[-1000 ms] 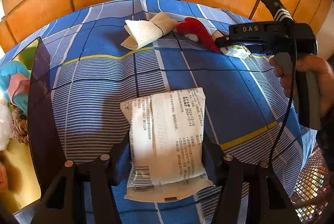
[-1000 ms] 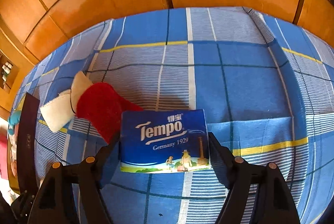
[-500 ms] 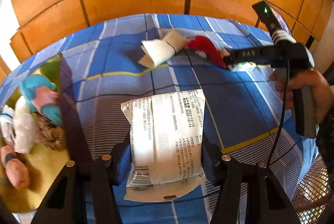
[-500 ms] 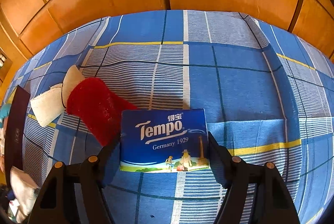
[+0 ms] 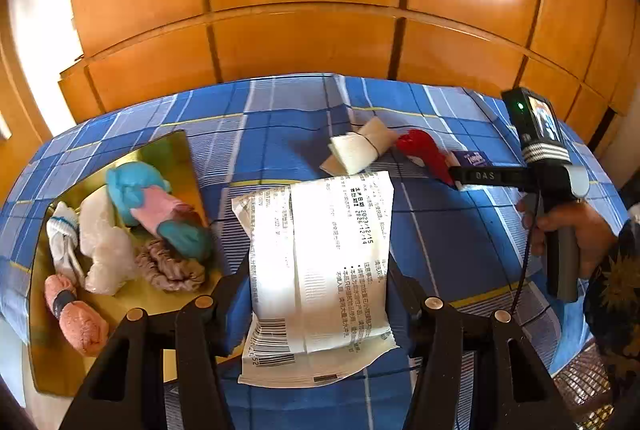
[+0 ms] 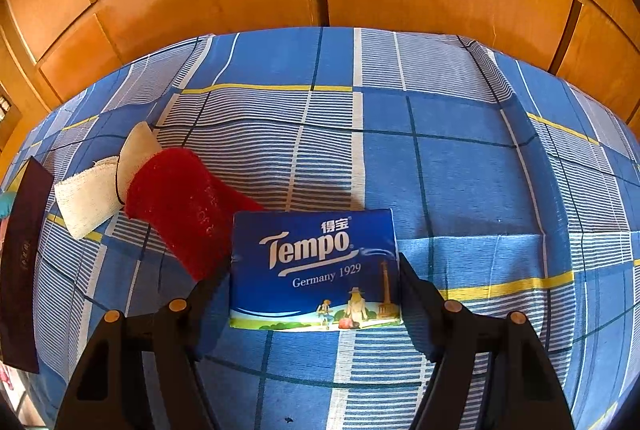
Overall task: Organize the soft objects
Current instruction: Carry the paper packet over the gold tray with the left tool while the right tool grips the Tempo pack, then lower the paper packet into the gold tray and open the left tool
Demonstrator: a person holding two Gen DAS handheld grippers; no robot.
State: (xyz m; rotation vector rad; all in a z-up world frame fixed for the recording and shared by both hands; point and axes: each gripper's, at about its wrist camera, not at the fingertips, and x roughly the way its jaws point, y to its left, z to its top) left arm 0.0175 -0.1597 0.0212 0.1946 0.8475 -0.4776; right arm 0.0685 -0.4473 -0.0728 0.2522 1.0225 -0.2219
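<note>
White printed plastic wipes pack [image 5: 320,270]: pinched between the fingers of the left claw [image 5: 320,294], raised above the blue checked cloth [image 5: 280,133] on the bench. Blue Tempo tissue packet [image 6: 314,270]: lying flat on the cloth, bracketed by the right claw [image 6: 316,290]; whether it is actually gripped cannot be told. Gold tray [image 5: 176,153] of rolled soft items: shown fully in the left view only. Red sock [image 6: 184,213] and cream bound cloth roll [image 6: 96,193]: recorded beside the packet.
</note>
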